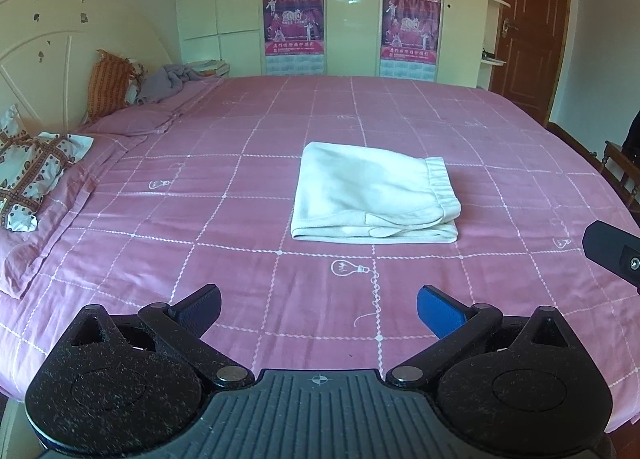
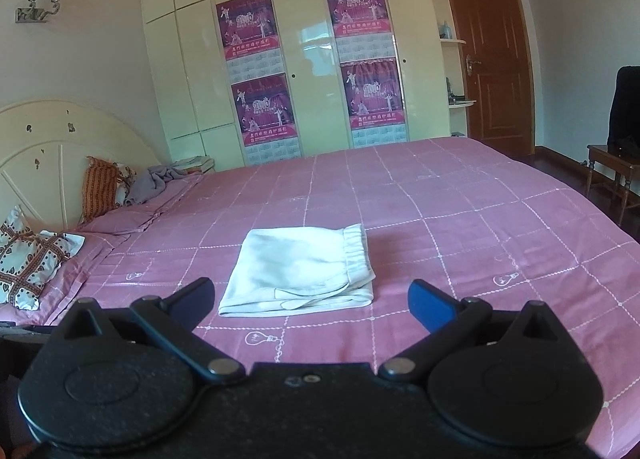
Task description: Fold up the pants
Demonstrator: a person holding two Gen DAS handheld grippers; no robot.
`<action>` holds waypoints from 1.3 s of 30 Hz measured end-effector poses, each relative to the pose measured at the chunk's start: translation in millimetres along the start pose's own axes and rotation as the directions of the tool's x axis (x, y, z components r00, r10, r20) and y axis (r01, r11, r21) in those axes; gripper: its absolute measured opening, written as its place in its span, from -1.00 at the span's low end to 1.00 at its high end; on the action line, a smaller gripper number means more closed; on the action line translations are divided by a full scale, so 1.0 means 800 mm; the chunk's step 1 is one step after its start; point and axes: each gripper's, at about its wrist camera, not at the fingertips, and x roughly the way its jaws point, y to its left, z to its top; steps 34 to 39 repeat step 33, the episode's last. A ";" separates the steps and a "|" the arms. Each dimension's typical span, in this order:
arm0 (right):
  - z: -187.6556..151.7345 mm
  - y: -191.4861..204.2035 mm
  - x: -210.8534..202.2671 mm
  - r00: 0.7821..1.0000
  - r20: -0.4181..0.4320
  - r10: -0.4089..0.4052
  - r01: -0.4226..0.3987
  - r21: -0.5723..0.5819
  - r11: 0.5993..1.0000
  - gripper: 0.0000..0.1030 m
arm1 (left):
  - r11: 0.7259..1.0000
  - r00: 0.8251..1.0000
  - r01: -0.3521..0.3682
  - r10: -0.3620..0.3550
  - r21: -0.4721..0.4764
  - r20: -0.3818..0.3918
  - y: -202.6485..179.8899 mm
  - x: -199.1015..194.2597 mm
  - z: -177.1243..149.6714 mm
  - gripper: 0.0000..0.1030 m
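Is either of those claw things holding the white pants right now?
No, the pants lie folded on the pink bedspread, while the left gripper and right gripper both hang open and apart from them.

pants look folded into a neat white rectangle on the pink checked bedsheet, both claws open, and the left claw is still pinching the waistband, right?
Not quite. The left claw pinches nothing: the left wrist view shows it open and short of the folded white pants. The rest holds: the pants lie on the pink checked bedsheet, and the right claw is open too.
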 end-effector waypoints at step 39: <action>-0.006 0.000 0.005 1.000 -0.011 0.001 -0.001 0.012 1.000 1.00 | 0.998 0.996 0.056 -0.058 0.030 0.062 -0.009 -0.001 0.018 1.00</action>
